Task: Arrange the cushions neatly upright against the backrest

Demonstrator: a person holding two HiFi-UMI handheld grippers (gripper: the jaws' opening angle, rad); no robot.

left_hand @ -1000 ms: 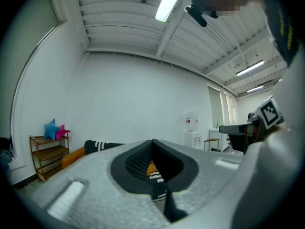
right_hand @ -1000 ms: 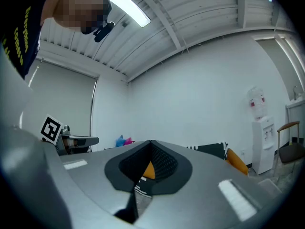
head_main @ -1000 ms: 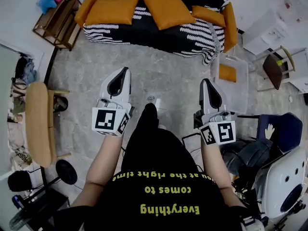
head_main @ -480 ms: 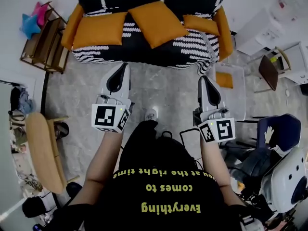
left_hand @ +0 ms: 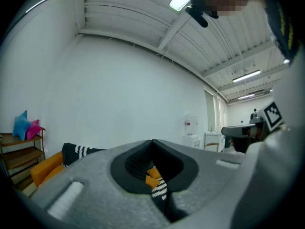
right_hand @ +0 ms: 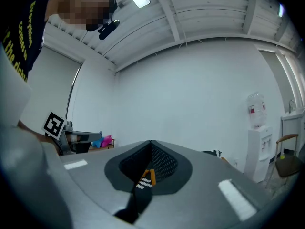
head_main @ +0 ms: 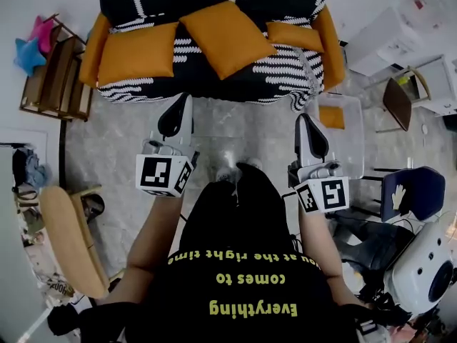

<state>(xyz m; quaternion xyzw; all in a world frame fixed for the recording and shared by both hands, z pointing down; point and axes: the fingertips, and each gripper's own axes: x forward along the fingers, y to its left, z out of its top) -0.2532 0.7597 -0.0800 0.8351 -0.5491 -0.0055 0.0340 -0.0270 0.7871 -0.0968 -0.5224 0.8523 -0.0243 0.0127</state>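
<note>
A black-and-white striped sofa [head_main: 285,63] stands ahead in the head view. Three orange cushions lie on its seat: a left one [head_main: 136,52] flat, a middle one [head_main: 227,38] askew and tilted, and a smaller right one [head_main: 296,36] near the orange armrest [head_main: 330,38]. My left gripper [head_main: 178,104] is shut and empty, with its tip just short of the sofa's front edge. My right gripper [head_main: 305,122] is also shut and empty, pointing at the sofa's right front corner. In both gripper views the joined jaws hide most of the sofa.
A wooden shelf [head_main: 53,81] with blue and pink star toys [head_main: 32,45] stands left of the sofa. A clear plastic box [head_main: 341,131] sits on the floor by the sofa's right end. A wooden chair [head_main: 68,241] is at the left, a blue chair [head_main: 410,195] at the right.
The person has walked towards the sofa with both grippers held level. The sofa now lies closer, and both gripper tips are almost at its front edge. Jaws stayed shut.
</note>
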